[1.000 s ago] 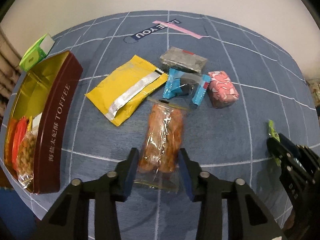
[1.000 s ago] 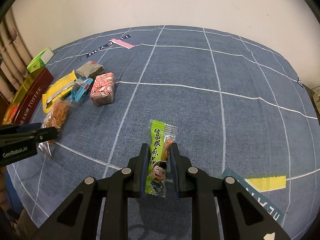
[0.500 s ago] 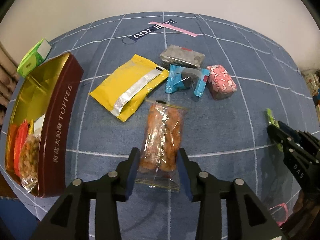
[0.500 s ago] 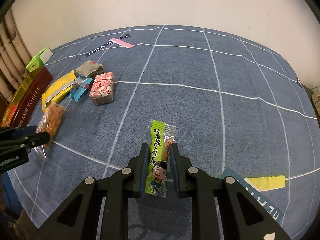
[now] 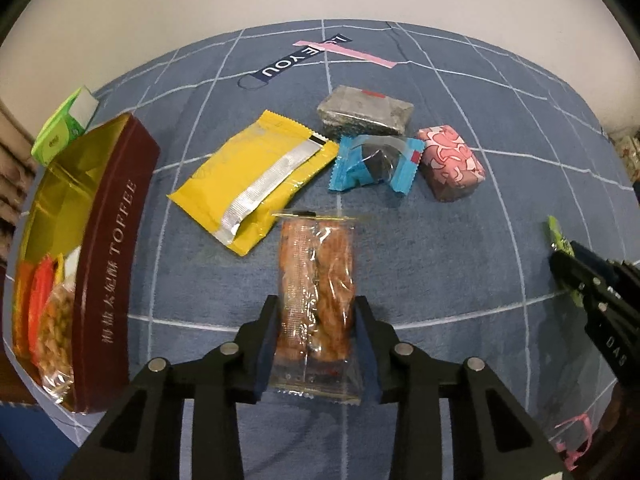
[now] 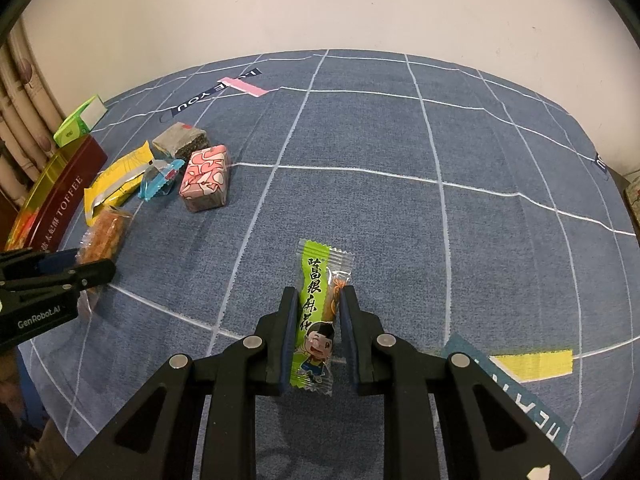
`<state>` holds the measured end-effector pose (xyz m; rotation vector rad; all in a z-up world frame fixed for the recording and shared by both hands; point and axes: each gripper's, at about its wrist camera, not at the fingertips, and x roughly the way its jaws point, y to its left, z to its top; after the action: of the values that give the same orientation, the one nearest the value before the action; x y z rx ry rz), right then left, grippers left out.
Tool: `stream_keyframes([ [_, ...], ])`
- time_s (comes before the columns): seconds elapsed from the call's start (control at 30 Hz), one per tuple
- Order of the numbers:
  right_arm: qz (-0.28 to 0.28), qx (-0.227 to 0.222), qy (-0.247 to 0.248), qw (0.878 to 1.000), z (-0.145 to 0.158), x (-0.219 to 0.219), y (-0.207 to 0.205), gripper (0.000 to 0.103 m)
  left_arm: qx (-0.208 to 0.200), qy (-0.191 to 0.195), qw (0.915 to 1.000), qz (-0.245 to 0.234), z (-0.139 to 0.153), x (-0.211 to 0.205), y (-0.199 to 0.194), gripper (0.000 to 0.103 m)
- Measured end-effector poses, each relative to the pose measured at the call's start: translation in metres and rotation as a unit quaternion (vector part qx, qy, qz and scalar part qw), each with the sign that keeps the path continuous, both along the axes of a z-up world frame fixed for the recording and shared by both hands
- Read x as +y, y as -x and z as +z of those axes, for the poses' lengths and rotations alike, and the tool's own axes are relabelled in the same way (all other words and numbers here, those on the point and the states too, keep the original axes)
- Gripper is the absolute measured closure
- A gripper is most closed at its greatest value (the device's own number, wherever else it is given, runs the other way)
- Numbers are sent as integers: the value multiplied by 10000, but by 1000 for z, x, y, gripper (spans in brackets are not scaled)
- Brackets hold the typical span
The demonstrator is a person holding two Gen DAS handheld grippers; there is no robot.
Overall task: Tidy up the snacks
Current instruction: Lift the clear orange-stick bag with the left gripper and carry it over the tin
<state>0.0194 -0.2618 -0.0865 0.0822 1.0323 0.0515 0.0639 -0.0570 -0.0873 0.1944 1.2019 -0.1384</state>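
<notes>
On the blue checked cloth (image 5: 480,248) lies a clear packet of orange fried snack (image 5: 316,256). My left gripper (image 5: 317,304) straddles its near end; the jaws are closing, and both pads touch the packet's sides. From the right wrist view, the same left gripper (image 6: 92,266) sits at the far left. My right gripper (image 6: 319,292) is shut on a green snack stick packet (image 6: 314,264) that rests on the cloth. A maroon toffee tin (image 5: 116,264), open at the left, holds several snacks.
Beyond the clear packet lie a yellow packet (image 5: 248,176), a blue wrapper (image 5: 376,164), a pink block (image 5: 450,168) and a grey block (image 5: 370,112). A green box (image 5: 64,128) stands behind the tin. The right gripper (image 5: 576,276) is at the right edge.
The left jaws widened a little around the clear packet, then came back in against it. The right gripper and its green packet have not moved.
</notes>
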Motion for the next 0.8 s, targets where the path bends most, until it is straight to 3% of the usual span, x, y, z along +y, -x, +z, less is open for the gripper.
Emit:
stream_keyframes([
  [0.5,-3,47,292,9996,-1,8,-2,84,-212,192,9995,-149,38,8,20,67],
  [0.8,-100,86,422,9990,0,11,-3,84,-505,157,9985,144,67,53,17,67],
])
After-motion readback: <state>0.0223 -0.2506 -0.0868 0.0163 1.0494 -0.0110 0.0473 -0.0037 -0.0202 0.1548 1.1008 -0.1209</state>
